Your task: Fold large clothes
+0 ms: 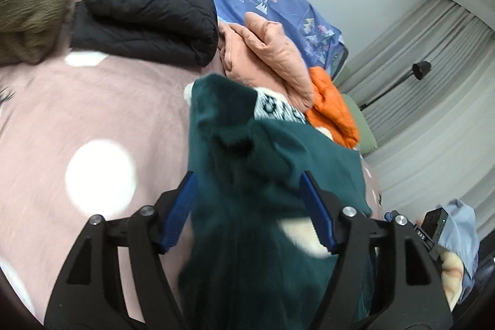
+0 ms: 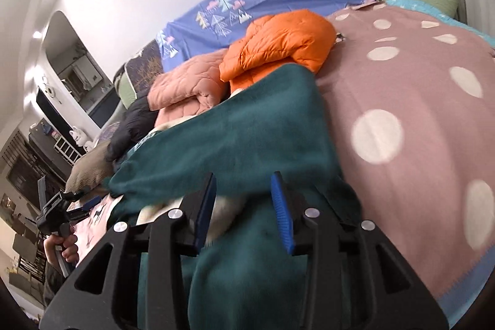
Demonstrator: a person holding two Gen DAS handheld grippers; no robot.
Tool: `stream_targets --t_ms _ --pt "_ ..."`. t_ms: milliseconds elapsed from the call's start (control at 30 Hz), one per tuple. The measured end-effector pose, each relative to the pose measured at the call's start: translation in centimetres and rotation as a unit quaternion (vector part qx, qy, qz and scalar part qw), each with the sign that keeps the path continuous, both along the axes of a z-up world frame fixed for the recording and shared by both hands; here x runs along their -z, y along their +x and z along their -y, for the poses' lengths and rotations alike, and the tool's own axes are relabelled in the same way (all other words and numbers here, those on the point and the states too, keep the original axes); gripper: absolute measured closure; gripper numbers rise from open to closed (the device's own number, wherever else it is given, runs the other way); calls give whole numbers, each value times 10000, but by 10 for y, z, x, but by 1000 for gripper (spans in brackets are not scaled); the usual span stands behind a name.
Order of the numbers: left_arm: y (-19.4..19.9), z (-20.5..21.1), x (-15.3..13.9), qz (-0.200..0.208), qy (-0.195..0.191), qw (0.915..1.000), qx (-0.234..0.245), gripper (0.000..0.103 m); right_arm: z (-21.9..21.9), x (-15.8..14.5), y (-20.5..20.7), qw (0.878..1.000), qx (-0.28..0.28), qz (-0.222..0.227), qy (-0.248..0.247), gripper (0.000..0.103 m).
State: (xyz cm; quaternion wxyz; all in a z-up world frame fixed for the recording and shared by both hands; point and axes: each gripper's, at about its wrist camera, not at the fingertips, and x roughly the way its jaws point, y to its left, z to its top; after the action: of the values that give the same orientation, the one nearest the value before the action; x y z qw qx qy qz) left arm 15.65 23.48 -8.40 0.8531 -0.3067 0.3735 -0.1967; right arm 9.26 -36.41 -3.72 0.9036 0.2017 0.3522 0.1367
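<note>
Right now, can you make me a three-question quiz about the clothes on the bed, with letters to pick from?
1. Where does the orange jacket lie?
A. beside the peach jacket
B. on the floor
C. inside a box

2. What colour is the fleece garment between the gripper fingers?
A. yellow
B. dark green
C. red

3. How do the left gripper jaws stand?
A. shut tight on a sock
B. holding a cup
C. apart, with fleece between them

Answers: 1 A, the two jackets touch on the spotted blanket. 2 B, it looks teal-green in both views. 3 C, the blue pads sit wide apart.
</note>
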Motion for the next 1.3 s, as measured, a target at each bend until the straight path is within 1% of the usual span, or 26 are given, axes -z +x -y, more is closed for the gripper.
stream_targets --t_ms 100,133,167,200,233,267,333,400,433,467,500,567,633,700,800,900,1000,1100,1200,1300 --pt "-53 -2 2 46 179 9998 98 32 19 -1 -41 9999 128 74 -32 61" --pt "-68 -3 3 56 245 9996 120 31 25 1 -55 9998 194 80 -45 57" --pt "-87 -1 5 69 321 9993 155 30 34 5 -74 9995 306 59 -42 52" --pt "-97 0 7 75 337 9992 177 27 39 8 -85 9993 374 33 -19 50" --pt "-117 0 10 88 329 9992 194 25 45 12 -97 9990 439 -5 21 50" --pt "-132 4 14 96 291 9993 196 22 53 20 -114 9986 520 -72 88 48" --pt "-157 12 22 32 208 9994 268 22 61 30 -131 9977 642 -163 158 45" --pt "-178 22 31 -74 164 9990 410 22 70 45 -150 9962 788 -299 232 45" --pt "-185 28 35 -119 179 9985 499 22 74 61 -164 9946 866 -427 369 45" --pt "-189 32 37 -148 223 9980 573 22 74 67 -168 9943 855 -470 420 45" --pt "-197 39 40 -185 375 9969 664 22 72 75 -173 9942 821 -540 428 45" --pt "-206 48 47 -278 490 9955 760 22 66 84 -178 9944 738 -613 438 45" --pt "-211 52 53 -312 513 9951 784 22 57 93 -183 9948 557 -677 525 45" --pt "-216 56 56 -314 568 9951 745 22 50 96 -186 9954 441 -695 498 45" --pt "-223 59 59 -309 533 9956 706 22 40 99 -190 9965 313 -720 299 45" --pt "-228 61 64 -357 564 9955 675 22 40 105 -190 9961 249 -759 368 45" --pt "-231 57 72 -463 495 9961 563 22 40 109 -191 9959 238 -749 455 45" --pt "-231 53 79 -540 338 9969 470 22 40 111 -189 9955 227 -729 556 45" --pt "-227 49 90 -843 516 9948 225 22 44 115 -187 9947 262 -735 673 45" --pt "-225 47 101 -966 255 9946 272 22 44 116 -184 9942 283 -726 742 45"
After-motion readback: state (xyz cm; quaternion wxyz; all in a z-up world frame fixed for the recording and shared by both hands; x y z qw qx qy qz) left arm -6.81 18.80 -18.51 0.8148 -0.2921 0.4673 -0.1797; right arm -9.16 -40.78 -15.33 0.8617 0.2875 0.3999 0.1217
